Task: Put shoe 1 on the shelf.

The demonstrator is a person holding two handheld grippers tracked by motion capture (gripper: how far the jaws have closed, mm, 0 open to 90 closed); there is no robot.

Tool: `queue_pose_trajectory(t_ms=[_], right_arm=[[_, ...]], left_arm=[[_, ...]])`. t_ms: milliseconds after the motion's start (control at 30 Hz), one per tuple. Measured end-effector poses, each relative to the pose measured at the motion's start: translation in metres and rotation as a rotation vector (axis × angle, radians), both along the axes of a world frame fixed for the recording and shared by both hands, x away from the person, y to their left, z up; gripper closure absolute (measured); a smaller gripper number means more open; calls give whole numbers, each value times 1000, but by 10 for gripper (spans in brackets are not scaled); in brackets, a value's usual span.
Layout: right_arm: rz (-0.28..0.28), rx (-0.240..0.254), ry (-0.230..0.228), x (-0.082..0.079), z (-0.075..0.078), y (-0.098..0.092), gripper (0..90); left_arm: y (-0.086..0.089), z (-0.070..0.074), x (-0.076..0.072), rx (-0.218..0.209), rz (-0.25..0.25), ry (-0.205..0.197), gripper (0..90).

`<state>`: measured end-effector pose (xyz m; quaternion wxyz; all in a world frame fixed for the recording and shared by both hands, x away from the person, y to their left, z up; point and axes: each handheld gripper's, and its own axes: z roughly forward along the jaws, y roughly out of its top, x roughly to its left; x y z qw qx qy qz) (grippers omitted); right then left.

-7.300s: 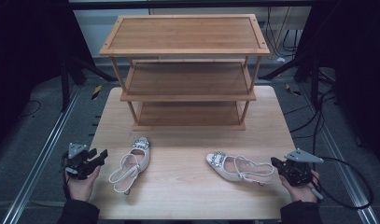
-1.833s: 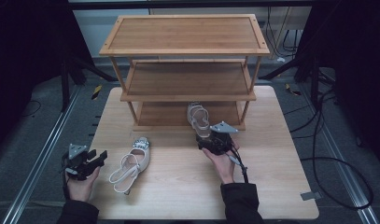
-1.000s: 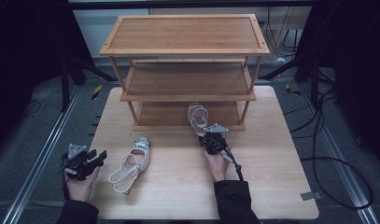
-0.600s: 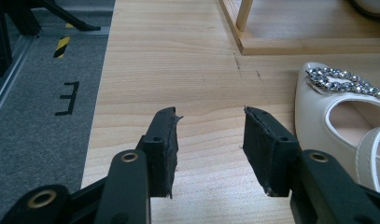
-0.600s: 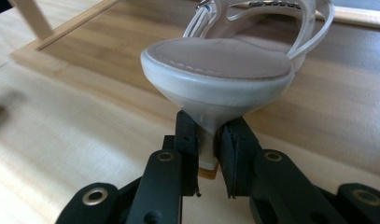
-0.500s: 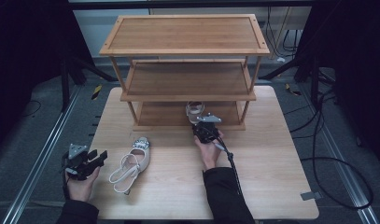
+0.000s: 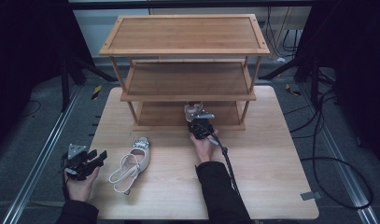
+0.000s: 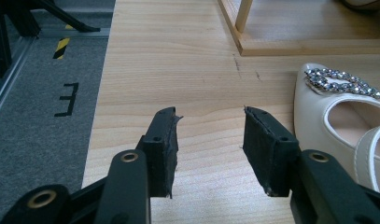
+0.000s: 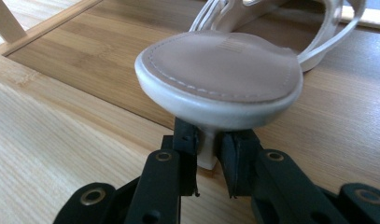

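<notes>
Right gripper (image 9: 207, 161) shut tight on the heel of one shoe (image 9: 220, 77), toe poking into the bottom shelf (image 7: 159, 114) (probably for parking there). Left gripper (image 8: 210, 144) open, empty, beside the other shoe (image 7: 130, 163).

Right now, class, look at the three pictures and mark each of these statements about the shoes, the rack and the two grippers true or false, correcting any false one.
1. The right gripper grips a shoe by its heel. True.
2. The left gripper holds the other shoe. False: its jaws stand open with nothing between them, and the shoe with the jewelled buckle lies beside it on the table.
3. The held shoe is at the lowest shelf of the wooden rack. True.
4. A shoe sits on the rack's top shelf. False: the top shelf is bare.
5. The left gripper is nearer the rack than the right one. False: it sits at the table's near left corner.
</notes>
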<state>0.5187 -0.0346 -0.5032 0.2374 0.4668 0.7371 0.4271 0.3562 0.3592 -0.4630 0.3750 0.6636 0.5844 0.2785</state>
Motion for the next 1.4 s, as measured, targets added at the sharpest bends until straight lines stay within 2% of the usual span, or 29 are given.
queue_pose_trajectory(t_ms=[100,267,367,500,600,733,833,900,967,1067,1133,1200,1300,1400], right_arm=[[2,-15,-11,2,-3,2,770],[-1,-11,-8,1,-2,3,764],[-10,6,-1,-3,1,-1,653],[6,1,-35,-21,10,-12,532],[31,-26,-42,-38,17,-25,473],[35,-44,-59,-59,25,-47,420],[26,-73,-61,-71,34,-63,406],[34,-45,-48,-77,39,-75,396],[31,-32,-52,-84,43,-89,384],[28,-24,-48,-92,46,-108,363],[18,-5,-54,-99,46,-121,369],[12,1,-38,-105,46,-131,363],[14,11,-61,-118,46,-144,385],[27,-9,-77,-131,46,-157,409]], left_arm=[[0,0,0,0,-1,1,541],[0,0,0,2,-9,-5,535],[0,1,-1,15,-10,-15,525],[-1,3,-2,45,-8,-37,521],[-2,5,-3,41,-13,-45,535],[1,10,-5,-23,-18,-64,518],[1,14,-9,-39,-21,-88,491],[1,17,-12,-66,-16,-93,450],[1,18,-14,-72,-21,-93,427],[-2,21,-16,-102,-64,-84,430],[-6,25,-18,-98,-85,-93,415],[-11,28,-20,-104,-118,-101,404],[-19,32,-26,-107,-153,-127,376],[-26,35,-34,-106,-179,-130,339]])
